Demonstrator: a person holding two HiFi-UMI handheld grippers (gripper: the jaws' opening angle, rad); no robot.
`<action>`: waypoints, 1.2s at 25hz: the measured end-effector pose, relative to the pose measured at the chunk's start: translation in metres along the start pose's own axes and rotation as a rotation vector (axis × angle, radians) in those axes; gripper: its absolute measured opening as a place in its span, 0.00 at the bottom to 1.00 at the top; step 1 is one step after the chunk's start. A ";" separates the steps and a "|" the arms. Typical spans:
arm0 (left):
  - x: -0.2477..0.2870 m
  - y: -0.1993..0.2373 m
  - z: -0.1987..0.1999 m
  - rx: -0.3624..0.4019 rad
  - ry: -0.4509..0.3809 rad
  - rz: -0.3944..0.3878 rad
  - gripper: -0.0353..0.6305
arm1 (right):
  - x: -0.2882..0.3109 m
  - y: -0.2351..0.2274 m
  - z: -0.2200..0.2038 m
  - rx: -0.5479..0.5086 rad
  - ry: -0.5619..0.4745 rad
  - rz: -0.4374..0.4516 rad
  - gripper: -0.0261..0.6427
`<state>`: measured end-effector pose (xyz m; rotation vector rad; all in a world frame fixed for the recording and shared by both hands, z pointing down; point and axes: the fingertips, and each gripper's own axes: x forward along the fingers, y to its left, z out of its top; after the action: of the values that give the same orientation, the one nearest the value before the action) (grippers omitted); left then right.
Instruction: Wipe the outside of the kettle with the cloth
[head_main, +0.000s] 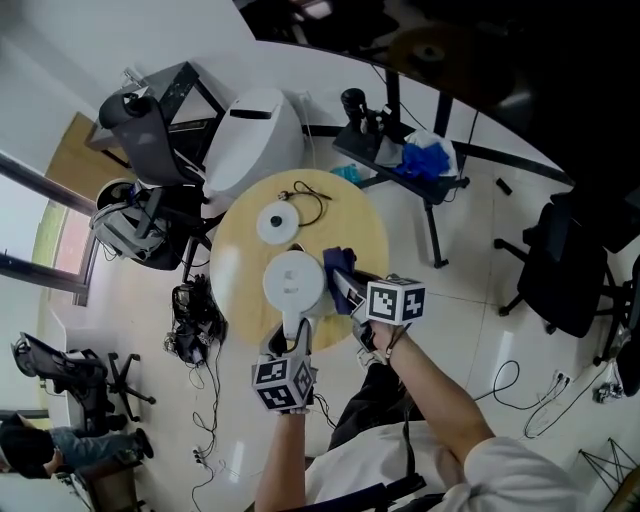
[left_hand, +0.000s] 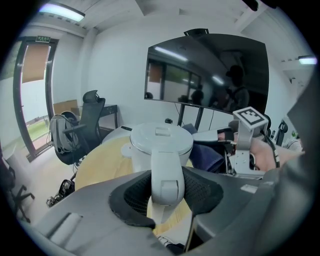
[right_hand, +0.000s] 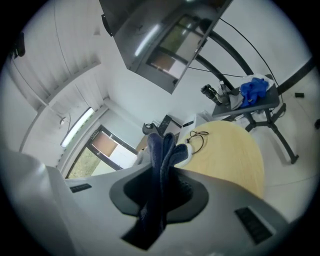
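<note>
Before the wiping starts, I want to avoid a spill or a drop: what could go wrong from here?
1. The left gripper holds the kettle only by its handle; sideways wiping pressure could twist it in the jaws or tip it.
2. The kettle is near the table's edge nearest the person, so a push might send it off.
3. The cloth is pinched in a bunched fold by the right gripper and could slip out under friction.
</note>
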<state>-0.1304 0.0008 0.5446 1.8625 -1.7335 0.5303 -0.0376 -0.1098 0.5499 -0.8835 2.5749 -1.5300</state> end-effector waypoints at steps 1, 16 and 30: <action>0.000 -0.001 0.000 -0.004 0.002 0.001 0.31 | 0.003 -0.011 -0.007 0.014 0.009 -0.024 0.14; 0.004 -0.013 0.001 -0.084 0.007 0.058 0.32 | 0.025 -0.136 -0.103 0.031 0.161 -0.415 0.14; 0.007 -0.014 0.001 -0.144 -0.014 0.108 0.32 | -0.004 -0.023 -0.063 0.019 0.006 -0.093 0.14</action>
<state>-0.1157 -0.0046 0.5463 1.6844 -1.8392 0.4225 -0.0420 -0.0659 0.6006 -1.0121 2.5534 -1.5792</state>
